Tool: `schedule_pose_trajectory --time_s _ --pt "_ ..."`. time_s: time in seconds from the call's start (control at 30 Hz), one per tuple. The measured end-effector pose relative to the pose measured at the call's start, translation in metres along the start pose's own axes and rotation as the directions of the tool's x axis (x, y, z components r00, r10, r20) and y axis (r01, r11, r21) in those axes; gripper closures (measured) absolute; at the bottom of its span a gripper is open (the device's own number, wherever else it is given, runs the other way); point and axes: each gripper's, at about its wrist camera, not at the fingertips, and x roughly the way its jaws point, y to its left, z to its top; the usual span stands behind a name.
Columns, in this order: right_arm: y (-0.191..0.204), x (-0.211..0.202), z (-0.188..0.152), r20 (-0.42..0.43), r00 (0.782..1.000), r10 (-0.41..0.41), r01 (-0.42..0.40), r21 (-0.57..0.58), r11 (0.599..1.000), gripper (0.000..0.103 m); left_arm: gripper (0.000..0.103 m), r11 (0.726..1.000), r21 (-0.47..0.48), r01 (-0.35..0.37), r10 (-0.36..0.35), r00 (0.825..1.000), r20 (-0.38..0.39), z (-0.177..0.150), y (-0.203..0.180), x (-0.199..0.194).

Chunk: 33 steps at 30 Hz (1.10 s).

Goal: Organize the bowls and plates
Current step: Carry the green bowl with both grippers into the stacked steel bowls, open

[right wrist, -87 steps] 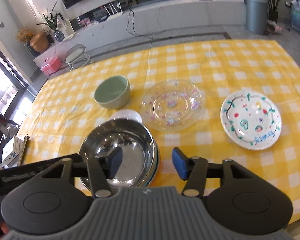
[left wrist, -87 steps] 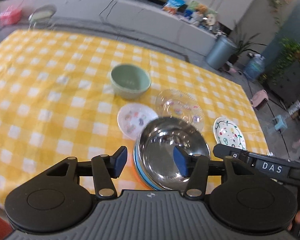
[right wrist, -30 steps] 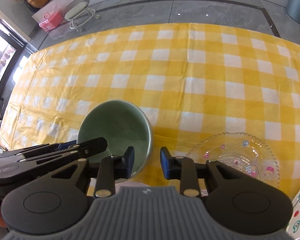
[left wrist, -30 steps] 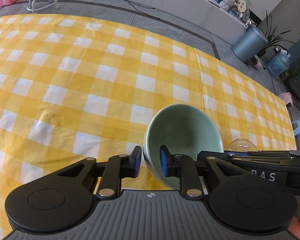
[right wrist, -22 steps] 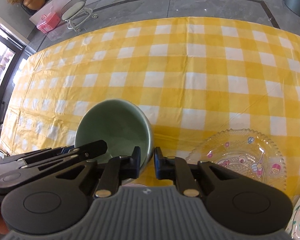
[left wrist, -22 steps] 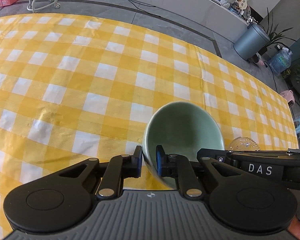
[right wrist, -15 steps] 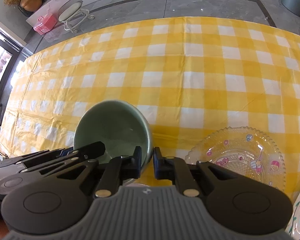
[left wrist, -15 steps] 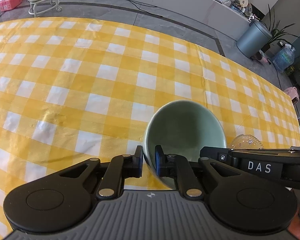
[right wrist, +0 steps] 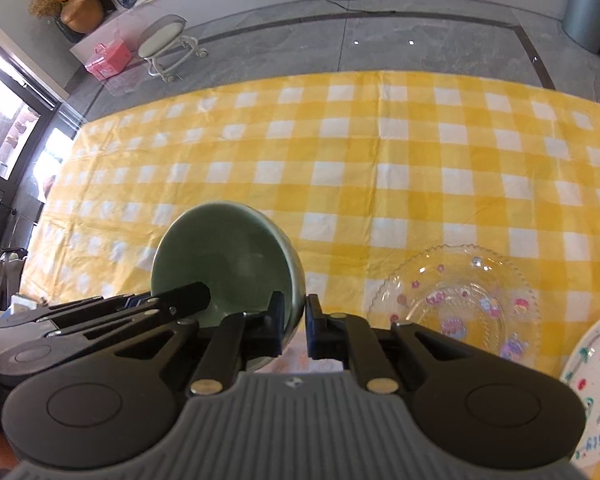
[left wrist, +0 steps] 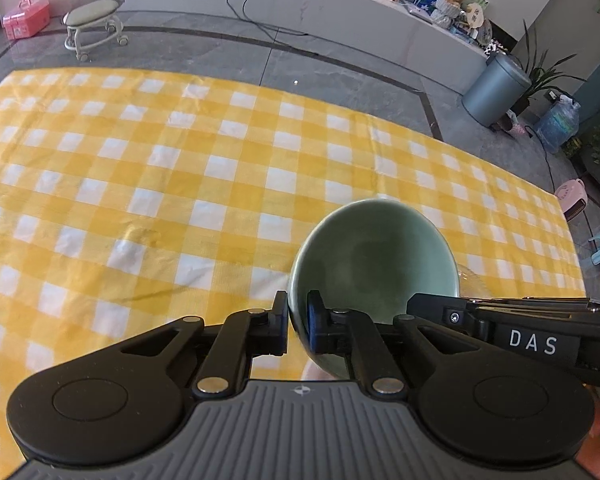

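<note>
A pale green ceramic bowl (left wrist: 374,264) hangs above the yellow checked tablecloth (left wrist: 160,184), held by both grippers. My left gripper (left wrist: 298,326) is shut on its left rim. My right gripper (right wrist: 294,328) is shut on its right rim, and the bowl (right wrist: 224,264) shows there too. A clear glass plate with pink flowers (right wrist: 456,304) lies on the cloth to the right. A white plate with coloured drawings (right wrist: 596,392) lies at the far right, partly cut off.
The cloth (right wrist: 380,168) stretches far ahead and to the left. Beyond the table's far edge are a grey floor, a small stool (left wrist: 94,20), a pink box (left wrist: 26,22) and a grey bin (left wrist: 496,90).
Both grippers closed on the green bowl's rim and lifted it off the cloth. The view has risen, so more of the floor beyond the table shows.
</note>
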Motion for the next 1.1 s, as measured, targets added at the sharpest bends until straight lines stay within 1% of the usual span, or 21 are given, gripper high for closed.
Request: schedule_pose_trajectory --time_s 0.33,0.53,0.67,0.8,0.97,1.1 --pt "0.002 -0.064 -0.042 0.023 1.000 0.008 -0.008 -0.008 1.000 0.095 0.094 1.000 0.004 0.016 -0.016 1.000 -0.013 -0.029 -0.021 -0.048" --pt "-0.008 -0.088 -0.068 0.004 1.000 0.020 -0.020 0.007 1.000 0.094 0.094 0.999 0.020 0.025 -0.024 0.999 -0.029 -0.053 -0.035 -0.065" --pt "-0.016 -0.093 -0.086 -0.020 1.000 0.020 -0.020 0.013 1.000 0.094 0.094 0.999 0.014 0.034 -0.033 0.998 -0.059 -0.068 -0.040 -0.066" --pt "-0.023 -0.088 -0.100 -0.051 0.999 0.018 -0.017 0.019 1.000 0.094 0.094 0.999 0.013 0.040 -0.038 0.994 -0.101 -0.082 -0.045 -0.060" --pt "-0.035 -0.081 -0.114 -0.095 0.995 0.018 -0.015 0.024 1.000 0.094 0.094 0.998 0.048 0.036 -0.028 0.987 -0.160 -0.094 -0.053 -0.051" --pt "-0.041 -0.075 -0.119 -0.120 0.993 0.012 -0.010 0.016 1.000 0.095 0.093 0.996 0.090 0.025 -0.006 0.979 -0.205 -0.098 -0.060 -0.041"
